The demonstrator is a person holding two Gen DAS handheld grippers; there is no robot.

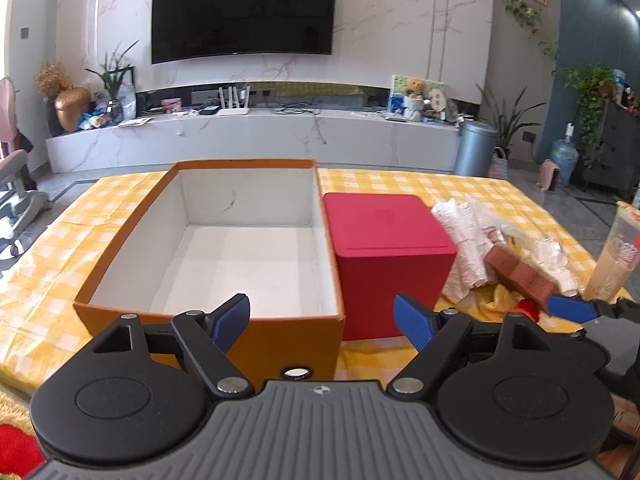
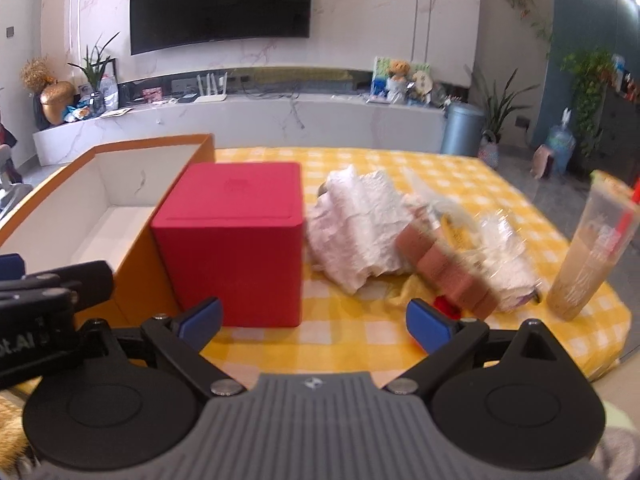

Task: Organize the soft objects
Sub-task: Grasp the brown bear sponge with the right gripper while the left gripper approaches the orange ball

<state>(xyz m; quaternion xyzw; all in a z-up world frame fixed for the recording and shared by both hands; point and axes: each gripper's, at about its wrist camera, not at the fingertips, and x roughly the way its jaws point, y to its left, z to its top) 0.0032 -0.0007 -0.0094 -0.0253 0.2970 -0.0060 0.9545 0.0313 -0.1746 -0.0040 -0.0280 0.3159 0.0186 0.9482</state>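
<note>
My left gripper (image 1: 322, 322) has black linkage arms with silver screw heads, two round black discs and blue ribbed finger pads (image 1: 230, 322). Behind them sits a grey ribbed housing bearing a small compass-like mark. My right gripper (image 2: 314, 324) is built alike, with blue pads (image 2: 428, 326). In its view, white lettering on the left gripper's black body seems to read "ot.AI", though blurred.

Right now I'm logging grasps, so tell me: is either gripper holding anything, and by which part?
Nothing is held. The left gripper and right gripper both have open jaws with only air between them, short of the pile of crumpled white cloths.
</note>
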